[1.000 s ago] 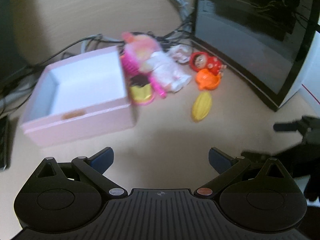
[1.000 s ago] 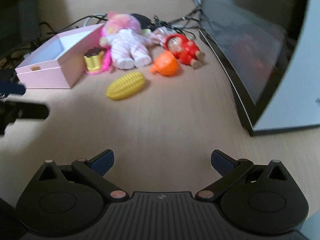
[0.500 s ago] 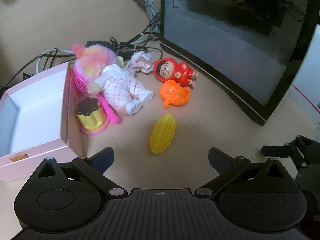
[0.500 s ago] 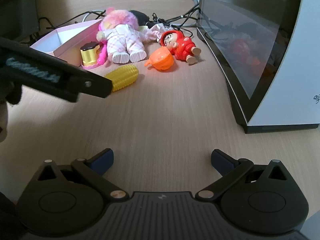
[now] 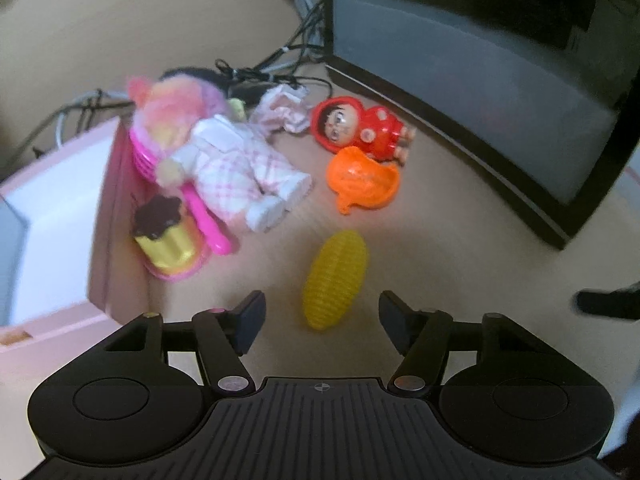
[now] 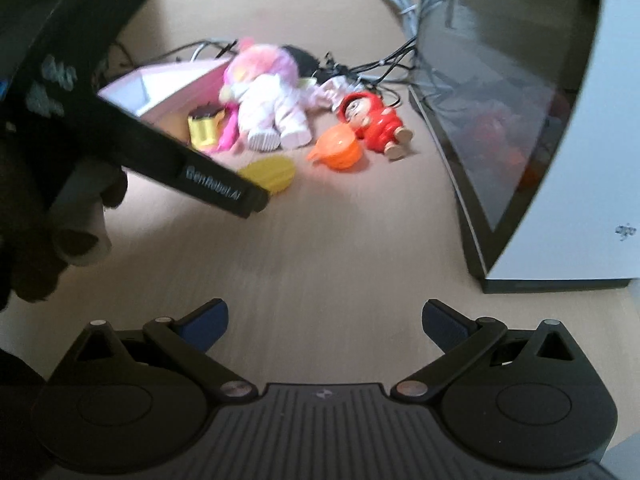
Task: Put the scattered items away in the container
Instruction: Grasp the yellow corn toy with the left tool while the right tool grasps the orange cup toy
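A: Left gripper (image 5: 322, 322): where does it stand relative to the yellow toy corn (image 5: 335, 278)?

B: Directly before it. The corn lies on the bench (image 5: 440, 248), its near end reaching the gap between the two fingers; the pads do not press on it. The jaws have just been closing and now stand partly open, holding nothing.

A: And from the other side?

B: In the right wrist view, the left gripper's dark finger (image 6: 224, 192) crosses in front of the corn and hides its near half. A gloved hand carries that gripper at the left edge.

A: Right gripper (image 6: 326, 320)?

B: Jaws spread wide, empty, over bare bench, well apart from the toys.

A: The container?

B: The pink box (image 5: 52, 200) sits toward the left edge of the bench, open, white inside. Just beside its right wall stand a yellow toy cake (image 5: 164, 232) on a pink plate, with a pink-haired doll (image 5: 224, 156) lying against it.

A: Remaining items?

B: An orange toy cup (image 5: 362, 178) lies beyond the corn; a red figure (image 5: 360, 128) lies behind the cup, touching it or nearly so. Both are near the dark monitor (image 5: 500, 72) toward the right edge of the bench. Cables (image 5: 280, 68) run behind the toys.
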A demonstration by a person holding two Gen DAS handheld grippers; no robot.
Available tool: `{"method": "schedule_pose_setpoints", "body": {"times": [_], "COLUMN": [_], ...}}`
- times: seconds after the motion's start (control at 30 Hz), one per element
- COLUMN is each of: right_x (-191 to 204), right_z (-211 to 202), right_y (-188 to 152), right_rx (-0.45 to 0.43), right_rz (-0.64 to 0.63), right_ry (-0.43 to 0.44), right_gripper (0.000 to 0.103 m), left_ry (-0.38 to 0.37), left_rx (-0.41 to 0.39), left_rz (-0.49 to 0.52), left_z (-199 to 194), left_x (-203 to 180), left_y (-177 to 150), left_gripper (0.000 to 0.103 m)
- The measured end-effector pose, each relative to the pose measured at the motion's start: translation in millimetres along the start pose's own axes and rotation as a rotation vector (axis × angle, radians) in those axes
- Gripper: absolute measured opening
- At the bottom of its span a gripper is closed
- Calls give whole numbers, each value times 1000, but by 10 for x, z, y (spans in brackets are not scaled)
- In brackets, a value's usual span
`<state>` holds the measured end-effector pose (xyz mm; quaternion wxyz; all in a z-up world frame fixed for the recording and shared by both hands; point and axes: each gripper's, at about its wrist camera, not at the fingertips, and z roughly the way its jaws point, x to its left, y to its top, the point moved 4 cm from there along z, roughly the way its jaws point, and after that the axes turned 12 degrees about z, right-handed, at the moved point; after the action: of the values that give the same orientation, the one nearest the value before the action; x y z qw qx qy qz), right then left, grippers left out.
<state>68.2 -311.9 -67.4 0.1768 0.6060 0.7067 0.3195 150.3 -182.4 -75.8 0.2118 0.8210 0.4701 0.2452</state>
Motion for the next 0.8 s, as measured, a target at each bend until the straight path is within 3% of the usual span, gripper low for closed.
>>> {"method": "schedule_pose_setpoints", "body": {"times": [0.2, 0.33, 0.43, 0.63, 0.8], "right_x": [35, 20, 6, -44, -104], "right_z": [-19, 8, -2, -48, -59], "right_y": [-5, 9, 4, -24, -39], "right_rx": [-13, -12, -13, -17, -13], "right_rz": [-22, -18, -18, -22, -3], "right_ry": [-4, -8, -15, -32, -39], "right_gripper": [103, 103, 103, 103, 103], "left_ry": [62, -19, -24, 7, 20], "left_rx": [1, -21, -42, -38, -20], "left_rz": [-36, -99, -64, -34, -3], "left_z": [-13, -53, -31, 135, 228], "left_x": [161, 150, 38, -28, -92], "left_y": [-10, -12, 28, 125, 140], "left_gripper": [74, 88, 91, 88, 69]}}
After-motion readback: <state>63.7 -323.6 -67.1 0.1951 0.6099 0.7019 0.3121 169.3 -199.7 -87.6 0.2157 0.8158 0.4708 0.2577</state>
